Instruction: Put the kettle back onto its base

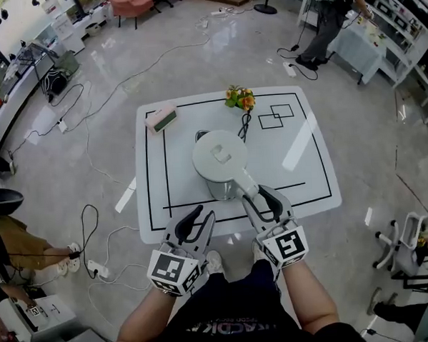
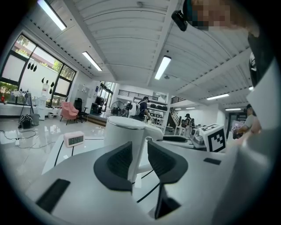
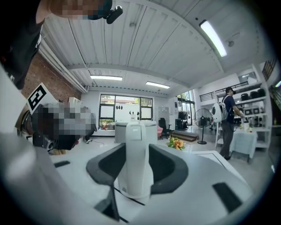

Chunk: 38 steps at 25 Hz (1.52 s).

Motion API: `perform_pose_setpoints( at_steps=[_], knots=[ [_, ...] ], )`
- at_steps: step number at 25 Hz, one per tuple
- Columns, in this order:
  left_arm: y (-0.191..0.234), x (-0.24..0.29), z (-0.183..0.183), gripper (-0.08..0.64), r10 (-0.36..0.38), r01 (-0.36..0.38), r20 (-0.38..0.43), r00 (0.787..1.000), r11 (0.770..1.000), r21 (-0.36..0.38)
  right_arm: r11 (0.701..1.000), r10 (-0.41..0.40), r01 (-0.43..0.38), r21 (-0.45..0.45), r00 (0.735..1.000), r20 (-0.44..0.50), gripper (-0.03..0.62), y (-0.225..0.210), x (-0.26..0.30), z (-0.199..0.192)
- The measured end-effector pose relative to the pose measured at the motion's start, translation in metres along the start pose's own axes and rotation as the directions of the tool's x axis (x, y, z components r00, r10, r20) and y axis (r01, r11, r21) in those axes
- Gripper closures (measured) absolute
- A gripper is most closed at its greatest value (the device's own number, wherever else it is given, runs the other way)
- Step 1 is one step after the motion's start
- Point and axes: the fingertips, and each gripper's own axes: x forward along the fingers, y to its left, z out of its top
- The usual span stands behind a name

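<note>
A white electric kettle stands upright in the middle of the white table, its handle pointing toward me. I cannot make out a base under it. A black cord runs from behind it. My right gripper is open, with a jaw on either side of the handle, which nearly fills the gap. My left gripper hovers at the table's front edge, left of the handle, open a little and empty. In the left gripper view, the kettle shows beyond the left gripper.
Orange flowers lie at the table's back edge and a small digital clock sits at its back left corner. Black lines and two small squares mark the tabletop. Cables trail over the floor. A person stands at the far right.
</note>
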Motion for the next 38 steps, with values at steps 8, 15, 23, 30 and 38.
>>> perform_pose_setpoints(
  at_steps=[8, 15, 23, 30, 38],
  knots=[
    [-0.021, 0.008, -0.006, 0.414, -0.12, 0.12, -0.003, 0.993, 0.993, 0.005, 0.988, -0.148, 0.146, 0.038, 0.988, 0.04, 0.443, -0.017, -0.041, 0.017],
    [-0.03, 0.015, 0.0, 0.414, -0.132, 0.132, 0.001, 0.991, 0.991, 0.003, 0.976, -0.199, 0.194, 0.104, 0.979, 0.048, 0.484, -0.047, -0.051, 0.034],
    [-0.043, 0.034, 0.004, 0.414, 0.006, -0.006, 0.02, 1.0, 1.0, -0.001, 0.998, -0.021, 0.018, 0.056, 0.999, 0.046, 0.591, -0.069, -0.038, 0.039],
    [-0.077, 0.044, 0.014, 0.414, 0.196, -0.196, 0.061, 0.979, 0.981, 0.002, 0.979, 0.197, -0.2, 0.037, 0.978, 0.075, 0.591, -0.086, -0.046, 0.047],
    [-0.147, 0.05, 0.017, 0.426, 0.356, -0.356, 0.11, 0.928, 0.934, -0.02, 0.916, 0.4, -0.401, -0.013, 0.912, 0.089, 0.591, -0.098, -0.091, 0.056]
  ],
)
